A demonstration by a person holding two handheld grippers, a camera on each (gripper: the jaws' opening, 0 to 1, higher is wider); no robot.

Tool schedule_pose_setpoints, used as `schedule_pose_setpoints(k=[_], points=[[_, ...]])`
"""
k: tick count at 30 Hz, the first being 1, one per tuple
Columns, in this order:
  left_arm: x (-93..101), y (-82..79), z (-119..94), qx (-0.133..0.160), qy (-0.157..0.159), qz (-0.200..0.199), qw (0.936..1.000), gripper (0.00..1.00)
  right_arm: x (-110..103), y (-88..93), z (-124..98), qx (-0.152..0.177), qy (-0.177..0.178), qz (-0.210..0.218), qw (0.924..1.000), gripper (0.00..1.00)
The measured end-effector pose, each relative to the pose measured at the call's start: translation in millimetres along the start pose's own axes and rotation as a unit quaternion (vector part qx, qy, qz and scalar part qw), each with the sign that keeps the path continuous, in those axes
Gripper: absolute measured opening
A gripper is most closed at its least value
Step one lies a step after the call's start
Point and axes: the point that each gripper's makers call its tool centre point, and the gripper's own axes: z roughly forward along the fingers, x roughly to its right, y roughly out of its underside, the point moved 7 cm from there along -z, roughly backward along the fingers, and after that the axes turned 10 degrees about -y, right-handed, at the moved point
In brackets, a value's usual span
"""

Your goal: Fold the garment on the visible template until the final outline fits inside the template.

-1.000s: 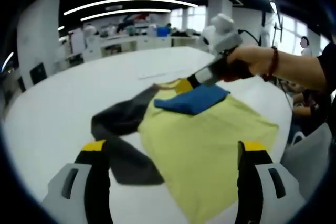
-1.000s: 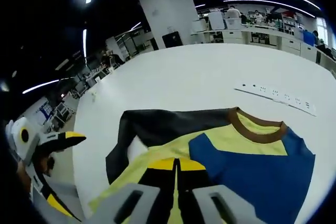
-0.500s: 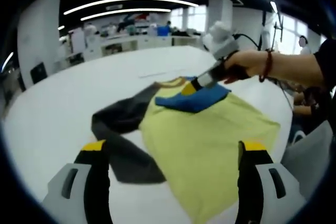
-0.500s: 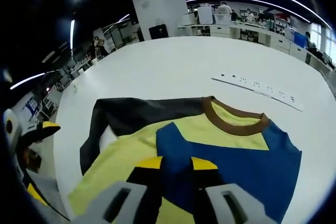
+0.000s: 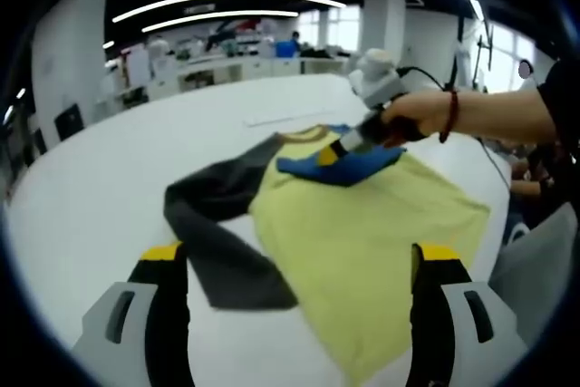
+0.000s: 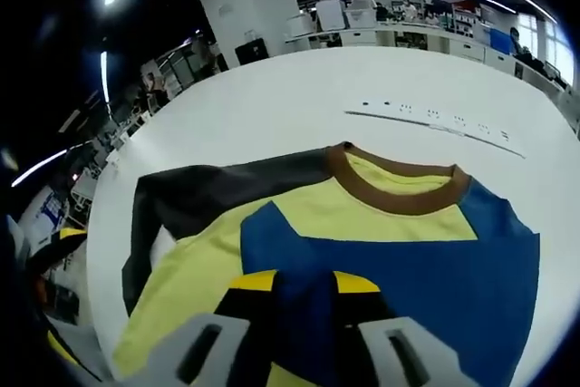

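While the right gripper [image 5: 331, 152] pinches the blue sleeve [image 6: 399, 269] on the shirt [image 5: 362, 233], spread on the table [image 5: 100, 188], the left gripper [image 5: 294, 265] hovers, jaws wide. Risk: cloth slipping, so the fold bunches crooked.

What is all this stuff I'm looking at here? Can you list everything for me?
Shirt: one, yellow body with a brown collar, lying on the table.
Blue sleeve: one, folded in over the yellow body, pinched by the right gripper.
Dark grey sleeve: one, spread out on the table beside the body.
Table: one, white, under the shirt.
White strip: one, with small dark marks, on the table beyond the collar.
Desks and shelves: several, white, far back in the room; too blurred to detail.
Left gripper: one, grey with yellow tips, jaws wide apart above the shirt.
Right gripper: one, same colours, shut on the blue sleeve.
Person's hand: one, holding the right gripper.
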Motion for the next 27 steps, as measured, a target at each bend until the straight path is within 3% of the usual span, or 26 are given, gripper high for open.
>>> schedule_pose_setpoints(k=[4, 11, 19, 27], points=[[-2.4, -1.2, 0.0, 0.002, -0.005, -0.001, 1.0, 0.99, 2.4, 1.1, 0.1, 0.004, 0.007, 0.011, 0.9999, 0.07], [-3.9, -4.8, -2.2, 0.006, -0.007, 0.009, 0.9999, 0.99, -5.6, -1.7, -4.0, 0.016, -0.003, 0.02, 0.9997, 0.01], [-4.4, -5.5, -5.8, 0.012, -0.016, -0.001, 0.9998, 0.99, -35.5, -7.6, -11.3, 0.031, -0.051, 0.005, 0.9982, 0.0], [-5.6, -6.8, -13.0, 0.015, -0.022, -0.002, 0.9996, 0.99, -70.1, 3.1, -10.4, 0.02, -0.092, -0.021, 0.9953, 0.01]])
